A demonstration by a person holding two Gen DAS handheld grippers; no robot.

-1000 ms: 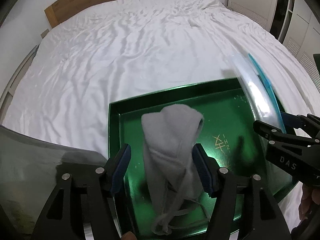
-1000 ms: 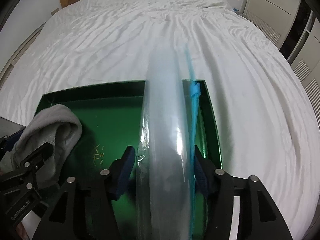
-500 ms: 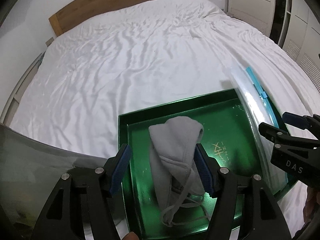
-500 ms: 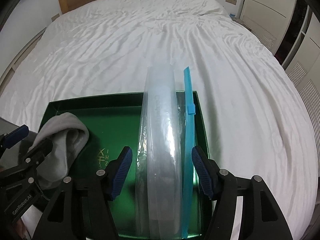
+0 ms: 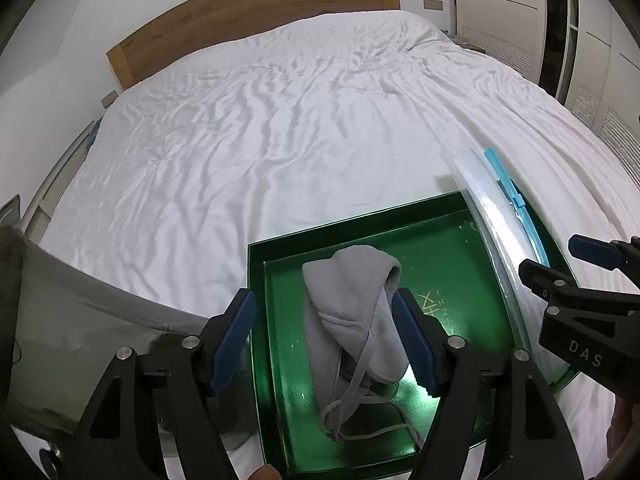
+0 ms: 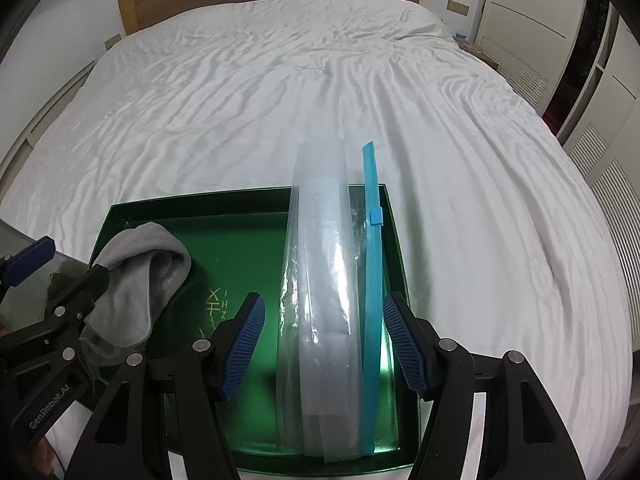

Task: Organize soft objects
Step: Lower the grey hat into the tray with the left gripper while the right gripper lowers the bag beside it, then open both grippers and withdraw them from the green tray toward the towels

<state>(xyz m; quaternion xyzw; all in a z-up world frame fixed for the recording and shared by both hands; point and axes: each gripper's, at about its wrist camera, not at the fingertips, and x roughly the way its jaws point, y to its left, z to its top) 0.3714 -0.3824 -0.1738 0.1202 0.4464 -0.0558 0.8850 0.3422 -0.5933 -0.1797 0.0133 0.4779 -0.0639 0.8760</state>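
Note:
A green tray (image 5: pixel 440 236) (image 6: pixel 224 216) lies on the white bed. A grey cloth with drawstrings (image 5: pixel 352 320) (image 6: pixel 136 276) lies in its left part. A clear zip bag with a blue slider strip (image 6: pixel 328 288) (image 5: pixel 484 208) lies in its right part. My left gripper (image 5: pixel 324 344) is open above the cloth, its fingers either side of it. My right gripper (image 6: pixel 322 344) is open above the bag, its fingers either side of it. Each gripper also shows at the edge of the other view.
The wrinkled white bedsheet (image 5: pixel 280 128) stretches to a wooden headboard (image 5: pixel 248 12). White wardrobe doors (image 6: pixel 540 20) stand on the right. A dark grey sheet (image 5: pixel 60 320) lies at the left by my left gripper.
Both grippers have risen and pulled back from the tray. The cloth and the bag, first close between the fingers, now lie loose in the tray.

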